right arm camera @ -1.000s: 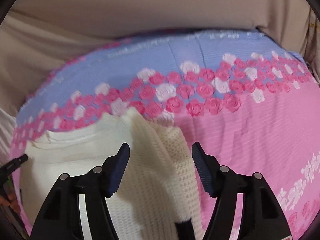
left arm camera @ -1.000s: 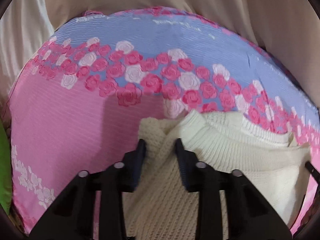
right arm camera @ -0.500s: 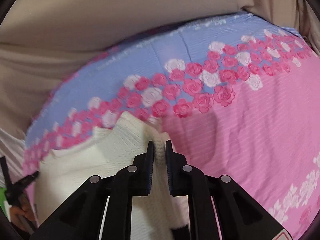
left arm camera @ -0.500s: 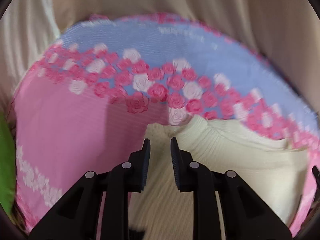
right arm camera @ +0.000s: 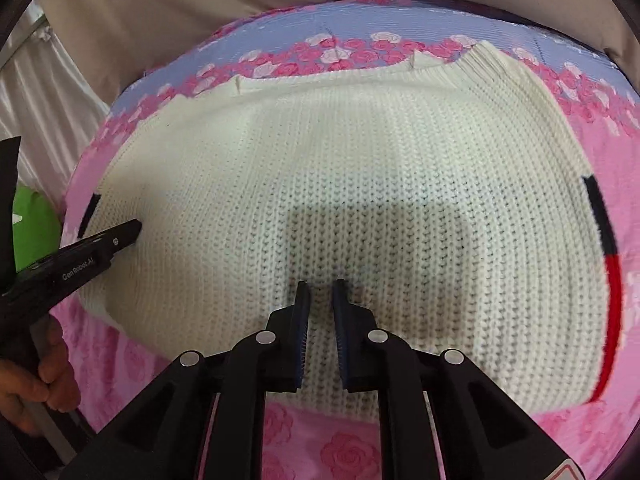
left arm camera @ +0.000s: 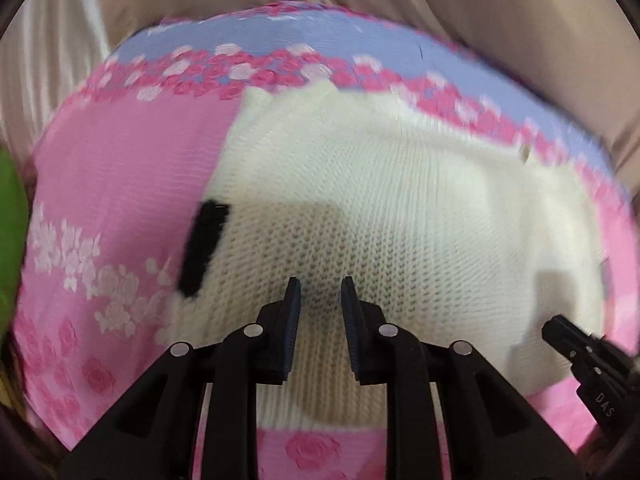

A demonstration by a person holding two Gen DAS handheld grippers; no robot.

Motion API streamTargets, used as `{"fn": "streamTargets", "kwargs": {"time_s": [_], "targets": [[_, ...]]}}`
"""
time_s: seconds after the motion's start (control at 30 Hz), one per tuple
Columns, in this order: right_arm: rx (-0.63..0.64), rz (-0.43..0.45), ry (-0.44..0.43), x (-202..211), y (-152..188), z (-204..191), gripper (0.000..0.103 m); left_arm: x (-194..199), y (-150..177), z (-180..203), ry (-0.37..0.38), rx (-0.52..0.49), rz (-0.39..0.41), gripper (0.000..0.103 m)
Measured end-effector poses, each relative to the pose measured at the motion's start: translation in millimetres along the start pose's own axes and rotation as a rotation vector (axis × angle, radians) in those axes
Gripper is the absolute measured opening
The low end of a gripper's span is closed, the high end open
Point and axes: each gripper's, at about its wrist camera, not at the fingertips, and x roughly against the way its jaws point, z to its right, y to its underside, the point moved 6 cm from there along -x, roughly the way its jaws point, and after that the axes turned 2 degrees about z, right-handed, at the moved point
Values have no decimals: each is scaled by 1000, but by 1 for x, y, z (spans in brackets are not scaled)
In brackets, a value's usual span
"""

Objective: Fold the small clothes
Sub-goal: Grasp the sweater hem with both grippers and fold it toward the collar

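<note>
now cream sweater [right arm camera: 360,168] lies on rose-patterned sheet [right arm camera: 400,452].

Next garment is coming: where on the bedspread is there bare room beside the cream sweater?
Free: the pink stretch of bedspread left of the cream sweater in the left wrist view, bordered by a green object; also the pink strip at the near hem. Crowded: the middle, under the sweater and both grippers.
</note>
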Motion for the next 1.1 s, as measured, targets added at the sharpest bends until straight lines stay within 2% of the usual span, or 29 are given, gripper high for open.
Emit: {"fn": "streamTargets", "kwargs": {"time_s": [0.07,0.13,0.17,0.27,0.33,0.37,0.4,0.43,0.47,0.53,0.63,0.7,0.77,0.83,0.87,0.9,1.0,1.1], "targets": [[-22,50,-16,20,-8,4,11,12,-1,-14,-20,33,27,22],[-46,113,40,42,-15,21,12,16,2,-26,-45,43,25,25],[-65,135,75,50,-14,31,17,16,4,-34,-52,47,19,25],[-173,192,228,72,-10,82,53,17,13,-46,-72,64,3,26],[-210,193,309,78,-3,110,56,17,17,-52,-92,74,-6,38],[-246,163,324,74,5,126,57,16,19,-56,-101,79,-9,41],[-296,131,290,68,10,137,57,17,22,-59,-104,92,-13,49],[-368,106,220,60,15,145,57,18,25,-62,-99,112,-17,58],[-417,95,175,57,20,150,57,17,28,-65,-92,130,-20,61],[-500,89,97,47,26,153,59,13,37,-71,-65,184,-44,63],[-524,93,71,36,28,148,66,-3,46,-75,-39,240,-94,63],[-519,101,72,28,24,139,71,-9,50,-74,-21,256,-103,63],[-516,101,72,24,20,138,72,-14,50,-71,15,265,-106,62],[-524,105,66,20,14,138,61,-14,49,-68,58,255,-115,23],[-529,109,54,21,12,140,24,-10,48,-67,88,261,-120,18],[-541,104,32,22,13,141,15,-5,47,-68,104,267,-122,15],[-542,137,44,51,20,144,12,19,45,-69,147,262,-126,12],[-492,143,71,83,23,143,11,40,61,-73,177,229,-176,12]]}}
